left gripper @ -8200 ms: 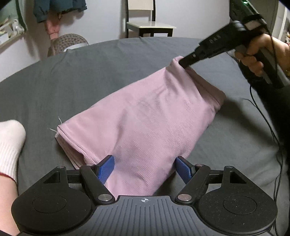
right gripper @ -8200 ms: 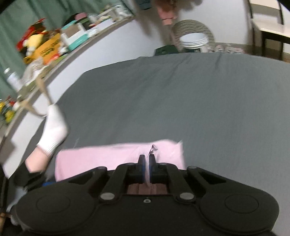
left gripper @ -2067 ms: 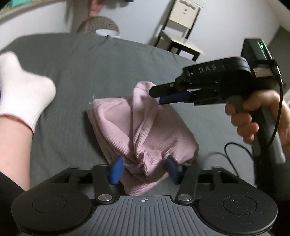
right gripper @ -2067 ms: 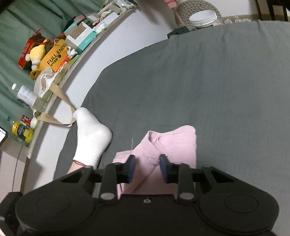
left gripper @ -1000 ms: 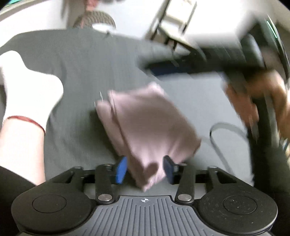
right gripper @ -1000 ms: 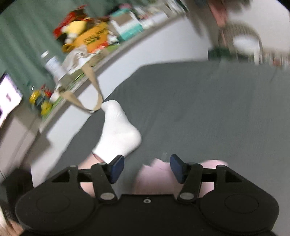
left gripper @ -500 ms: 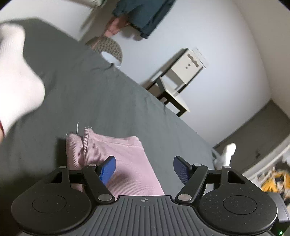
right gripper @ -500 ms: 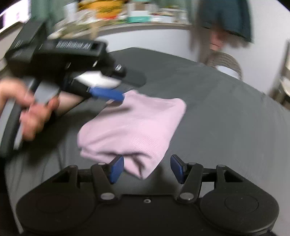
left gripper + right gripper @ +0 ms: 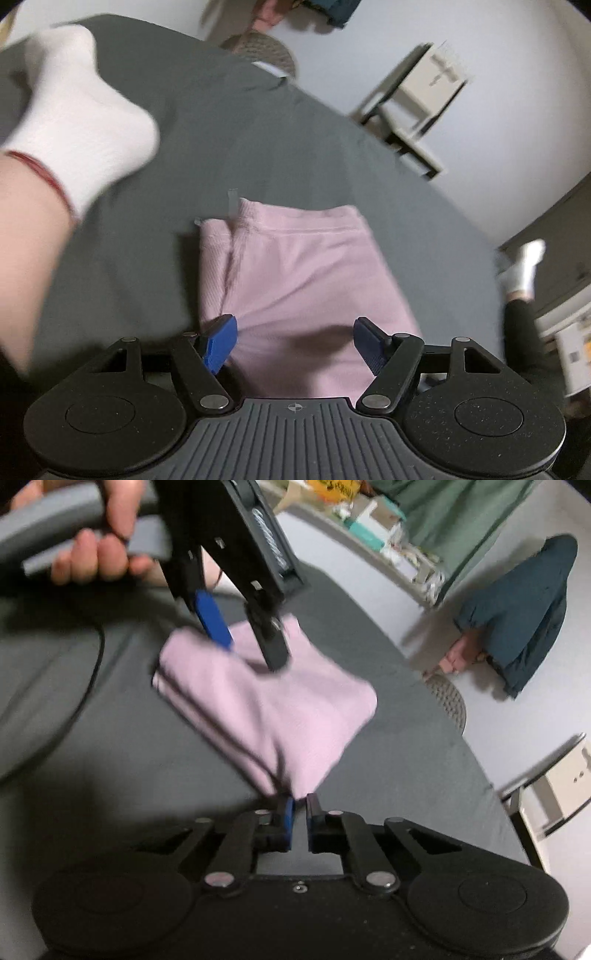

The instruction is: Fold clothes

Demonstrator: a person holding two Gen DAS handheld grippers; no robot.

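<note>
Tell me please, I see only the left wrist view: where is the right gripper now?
Observer: The right gripper is at one corner of the pink garment, across it from the left gripper.
Operator: Is it gripping the cloth?
Observer: Its jaws are almost shut with the corner at their tips; I cannot confirm a real pinch.
Operator: Is the fold tidy on that side?
Observer: Stacked layer edges run evenly along one side there.

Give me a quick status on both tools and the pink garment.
Left tool open, fingers straddling the pink garment's near end. Right tool shut on its corner. Garment folded on the grey sheet. White-socked foot close on the left.
</note>
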